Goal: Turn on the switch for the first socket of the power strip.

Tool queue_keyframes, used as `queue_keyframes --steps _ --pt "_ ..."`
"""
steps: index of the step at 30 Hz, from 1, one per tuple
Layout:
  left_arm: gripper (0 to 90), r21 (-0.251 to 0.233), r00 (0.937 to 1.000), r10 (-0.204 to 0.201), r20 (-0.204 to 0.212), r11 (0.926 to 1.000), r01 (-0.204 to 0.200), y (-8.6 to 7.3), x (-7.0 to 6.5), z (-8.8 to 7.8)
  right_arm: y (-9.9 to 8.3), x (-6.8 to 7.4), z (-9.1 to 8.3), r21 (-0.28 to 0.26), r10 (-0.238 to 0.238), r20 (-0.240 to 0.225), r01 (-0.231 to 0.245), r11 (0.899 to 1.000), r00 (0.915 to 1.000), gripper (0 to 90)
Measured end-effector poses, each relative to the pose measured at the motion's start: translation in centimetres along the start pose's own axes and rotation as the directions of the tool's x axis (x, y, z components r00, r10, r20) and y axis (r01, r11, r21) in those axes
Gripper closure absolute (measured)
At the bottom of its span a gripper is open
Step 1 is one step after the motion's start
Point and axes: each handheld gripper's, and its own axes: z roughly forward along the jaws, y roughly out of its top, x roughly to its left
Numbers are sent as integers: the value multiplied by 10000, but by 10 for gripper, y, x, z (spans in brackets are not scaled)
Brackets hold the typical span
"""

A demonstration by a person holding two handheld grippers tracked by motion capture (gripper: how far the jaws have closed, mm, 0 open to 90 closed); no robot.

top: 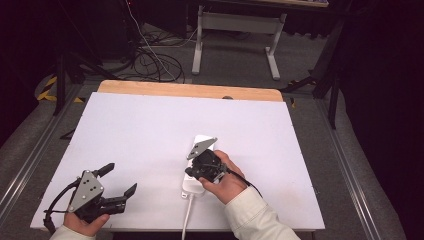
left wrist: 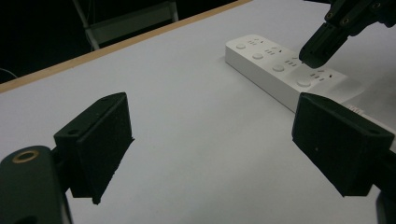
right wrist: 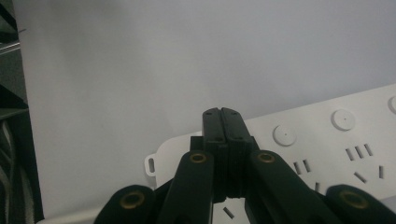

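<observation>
Right tongs (top: 202, 167) closed over power strip (top: 196, 186), left tongs (top: 120, 181) spread

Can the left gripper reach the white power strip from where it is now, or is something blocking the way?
Probably yes. The left gripper is open, and bare table lies between it and the power strip. But the right gripper, shut, hangs over the strip's buttons, so only the near side looks free.

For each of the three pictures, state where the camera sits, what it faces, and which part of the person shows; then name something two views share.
High view: above the table, looking down; both hands, left gripper, right gripper.
Left gripper view: rides the left gripper, jaws spread, facing the power strip.
Right gripper view: rides the right gripper, jaws closed above the strip.
Shared: the power strip.
</observation>
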Motion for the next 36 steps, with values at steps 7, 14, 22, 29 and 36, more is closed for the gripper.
queue_keyframes --steps 7,14,22,29,36 --pt "129 5 10000 8 -6 10000 -8 0 0 0 -1 -2 7 264 88 34 -89 9996 10000 900" --pt "129 30 10000 31 7 10000 -31 0 1 0 -2 -2 11 528 138 120 -145 9985 9998 900" --pt "129 59 10000 16 0 10000 -16 0 1 0 -3 -2 15 657 157 145 -166 9977 9998 900" --pt "129 74 10000 -49 35 10000 49 -1 0 1 -4 -1 16 632 53 206 -66 9980 9998 900" --pt "129 73 10000 -51 27 10000 51 -1 0 1 -5 -1 17 617 107 187 -118 9980 9998 900"
